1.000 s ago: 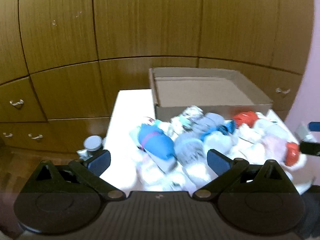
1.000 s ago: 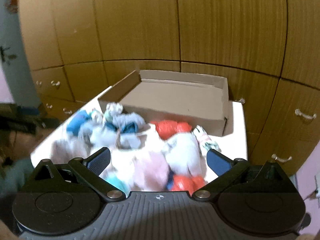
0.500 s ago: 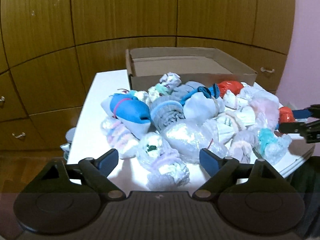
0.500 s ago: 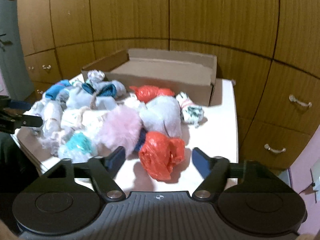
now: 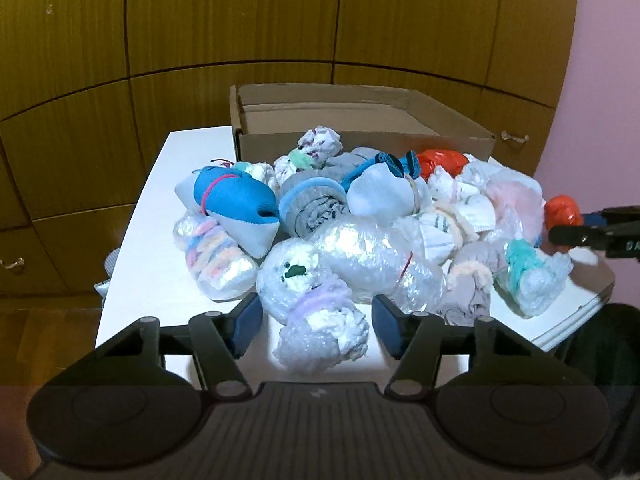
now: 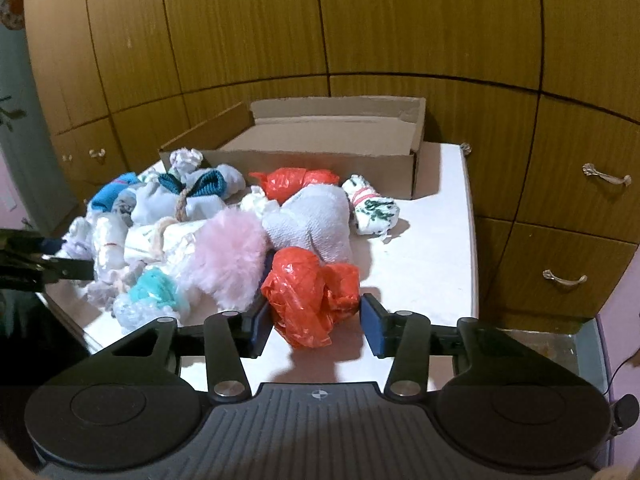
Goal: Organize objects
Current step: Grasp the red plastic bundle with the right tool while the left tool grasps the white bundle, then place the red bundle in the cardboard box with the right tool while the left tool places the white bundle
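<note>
A white surface point(image 5: 160, 216) stands before a wall of brown wooden cabinets point(image 5: 240, 20), and a heap of small wrapped bundles covers most of it. Seen from the left wrist, the left tool point(image 5: 316, 326) sits at the near edge with its jaws just closing around a bubble-wrapped bundle with a lilac band point(image 5: 316, 300); the bundle lies between the blue pads, touching the left one, with a narrow gap at the right, so it is not yet grasped. To the far left of it rests a blue and grey rolled pair of socks point(image 5: 236, 204), with a pastel-striped bundle in clear wrap point(image 5: 214, 258) just beside its near side. Farther right lie a grey roll with a blue cuff point(image 5: 312, 208) and a white bundle point(image 5: 380, 198). Behind the heap, at the far side of the surface, an open cardboard box point(image 5: 360, 140) shows only its bare floor. In the right wrist view, the right tool point(image 6: 314, 326) has also just been closing, around an orange plastic-wrapped bundle point(image 6: 312, 292) that lies between its pads; the left pad touches it, the right stands just clear. A fluffy pink bundle point(image 6: 228, 256) lies left of it and a grey towelling bundle point(image 6: 316, 224) beyond.
</note>
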